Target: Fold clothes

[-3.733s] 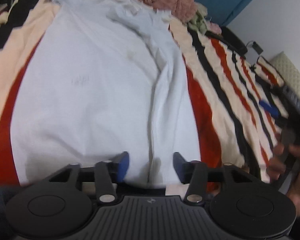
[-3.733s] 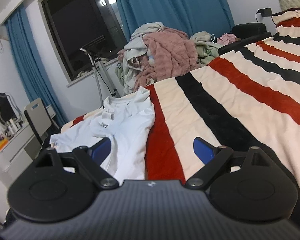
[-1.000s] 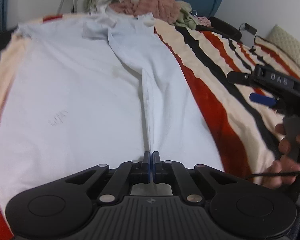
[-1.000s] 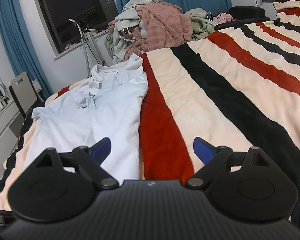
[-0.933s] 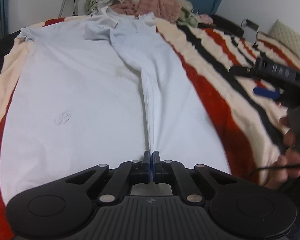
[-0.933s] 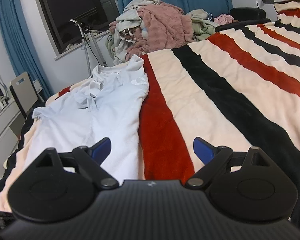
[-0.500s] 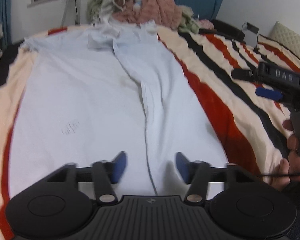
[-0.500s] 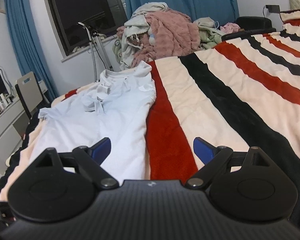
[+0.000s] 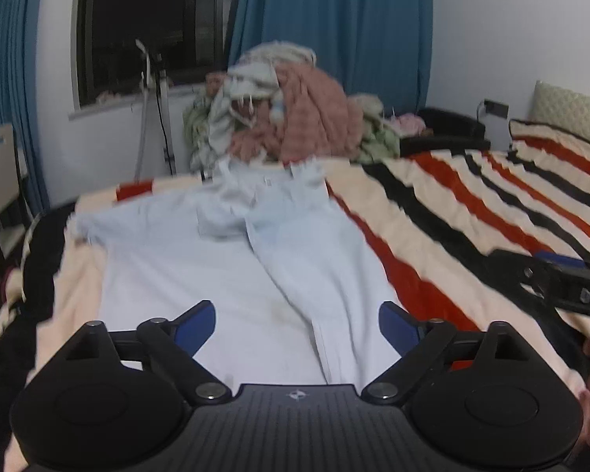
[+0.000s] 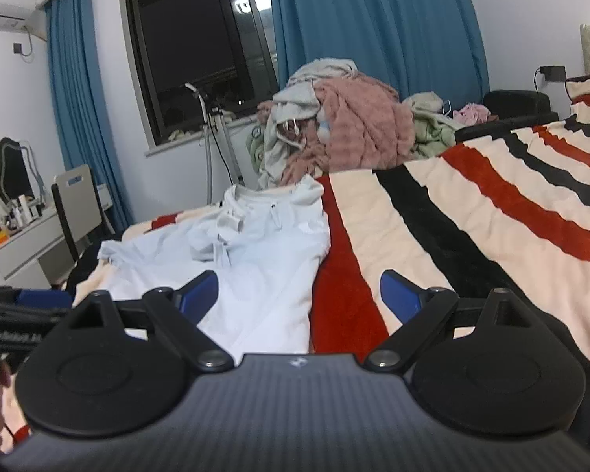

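Observation:
A pale blue shirt (image 9: 224, 267) lies flat on the striped bed, its right side folded in along a lengthwise crease (image 9: 295, 299). It also shows in the right wrist view (image 10: 263, 267), collar at the far end. My left gripper (image 9: 297, 324) is open and empty, raised above the shirt's near hem. My right gripper (image 10: 299, 295) is open and empty, above the shirt's right edge and the red stripe. The right gripper shows at the right of the left wrist view (image 9: 562, 287).
The striped blanket (image 10: 491, 212) in red, black and cream covers the bed. A pile of clothes (image 10: 346, 126) sits beyond the far bed edge. A chair (image 10: 78, 204) and a desk (image 10: 15, 244) stand at the left. A window and blue curtains are behind.
My left gripper was shut on the shirt's fold at the hem, then opened, let go and lifted up and back. The right gripper stayed open and rose slightly.

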A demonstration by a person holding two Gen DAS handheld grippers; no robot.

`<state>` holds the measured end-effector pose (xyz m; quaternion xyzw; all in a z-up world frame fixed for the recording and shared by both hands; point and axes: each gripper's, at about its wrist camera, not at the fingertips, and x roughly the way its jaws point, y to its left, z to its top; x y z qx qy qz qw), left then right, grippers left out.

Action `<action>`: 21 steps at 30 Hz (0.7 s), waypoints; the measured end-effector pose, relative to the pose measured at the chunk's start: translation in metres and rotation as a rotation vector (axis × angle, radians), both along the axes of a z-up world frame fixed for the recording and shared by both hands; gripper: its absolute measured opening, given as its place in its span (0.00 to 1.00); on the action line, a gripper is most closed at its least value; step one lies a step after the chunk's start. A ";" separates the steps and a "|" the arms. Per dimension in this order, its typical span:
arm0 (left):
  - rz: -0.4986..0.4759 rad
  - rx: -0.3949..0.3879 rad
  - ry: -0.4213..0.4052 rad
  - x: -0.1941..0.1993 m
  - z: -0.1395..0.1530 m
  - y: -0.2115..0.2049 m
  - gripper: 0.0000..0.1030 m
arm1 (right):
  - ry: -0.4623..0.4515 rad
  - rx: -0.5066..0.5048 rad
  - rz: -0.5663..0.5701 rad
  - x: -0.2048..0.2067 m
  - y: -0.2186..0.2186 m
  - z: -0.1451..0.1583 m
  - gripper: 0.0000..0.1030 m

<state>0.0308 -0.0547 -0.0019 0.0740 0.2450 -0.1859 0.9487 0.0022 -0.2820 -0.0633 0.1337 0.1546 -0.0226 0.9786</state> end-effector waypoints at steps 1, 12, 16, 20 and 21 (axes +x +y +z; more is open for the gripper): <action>0.004 -0.001 -0.022 0.000 -0.001 -0.001 0.94 | -0.007 0.000 -0.002 0.000 0.000 0.000 0.88; -0.024 0.007 -0.031 0.002 -0.025 0.017 0.98 | -0.029 -0.024 -0.013 0.004 0.006 -0.002 0.88; -0.041 -0.002 -0.025 -0.001 -0.024 0.024 1.00 | -0.019 -0.050 -0.018 0.007 0.011 -0.005 0.88; -0.051 0.012 -0.015 -0.005 -0.023 0.032 1.00 | -0.003 -0.073 -0.006 0.011 0.020 -0.006 0.88; -0.052 0.027 -0.016 -0.006 -0.023 0.034 1.00 | 0.000 -0.080 -0.002 0.012 0.024 -0.007 0.88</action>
